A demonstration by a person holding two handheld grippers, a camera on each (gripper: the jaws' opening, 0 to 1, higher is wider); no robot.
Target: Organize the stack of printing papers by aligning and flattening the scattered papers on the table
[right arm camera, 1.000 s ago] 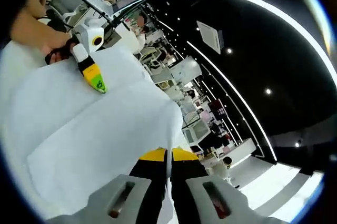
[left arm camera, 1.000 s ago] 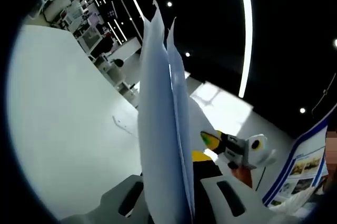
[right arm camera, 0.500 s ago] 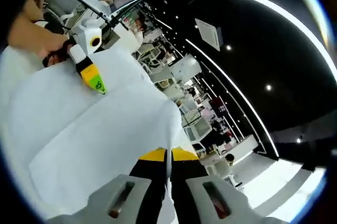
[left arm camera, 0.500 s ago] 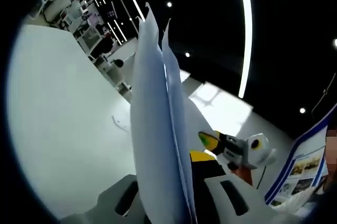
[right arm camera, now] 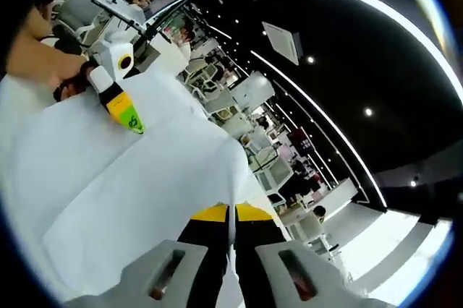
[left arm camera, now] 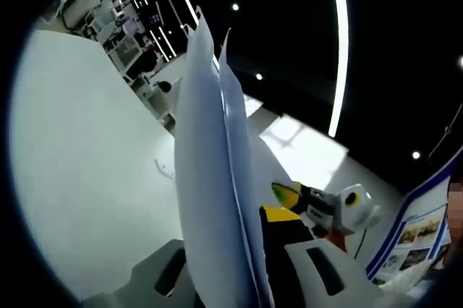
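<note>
The papers are gathered and lifted off the table — left tool and right tool each clenched on an edge — but their top edges look uneven, so squaring and flattening seem left.

A large open lab or office hall: rows of equipment-laden workstations under dark ceiling light strips.

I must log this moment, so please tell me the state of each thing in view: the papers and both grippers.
Papers: lifted, held on edge, top edges uneven, not yet aligned.
Left gripper: shut on papers.
Right gripper: shut on papers.
Table: white, with a small mark.
</note>
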